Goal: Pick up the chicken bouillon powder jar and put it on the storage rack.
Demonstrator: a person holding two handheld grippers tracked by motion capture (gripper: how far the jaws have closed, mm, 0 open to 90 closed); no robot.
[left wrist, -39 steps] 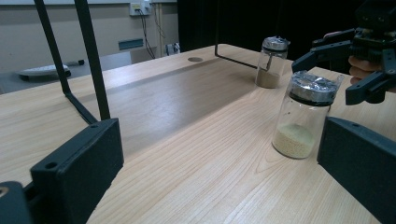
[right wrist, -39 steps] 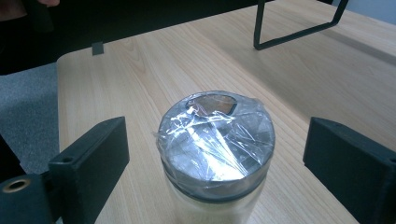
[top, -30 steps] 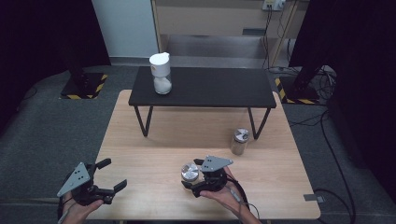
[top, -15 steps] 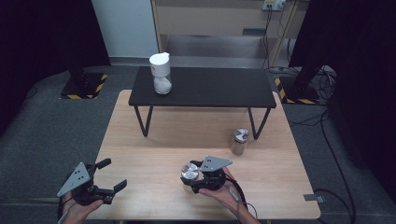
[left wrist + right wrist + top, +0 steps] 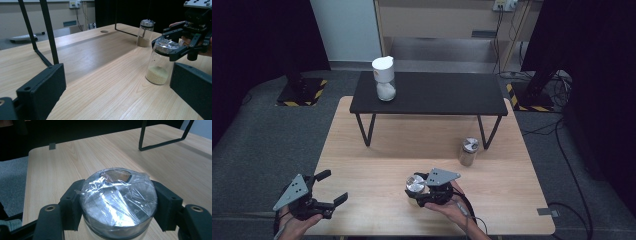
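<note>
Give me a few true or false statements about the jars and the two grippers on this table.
1. The right gripper is clamped on a foil-capped jar. True.
2. That jar lies on its side. False: it stands upright on the wooden table.
3. The left gripper holds the second jar. False: its jaws are open and empty.
4. A white-lidded container stands on the black bench. True.

We see the high view lit softly from above: the pale wooden table (image 5: 382,150) is bright at centre, while the upper corners sink into black. In the right gripper view, glare flashes off the crinkled plastic wrap on the glass jar's lid (image 5: 118,195). The left gripper view's bottom corners look soft.
</note>
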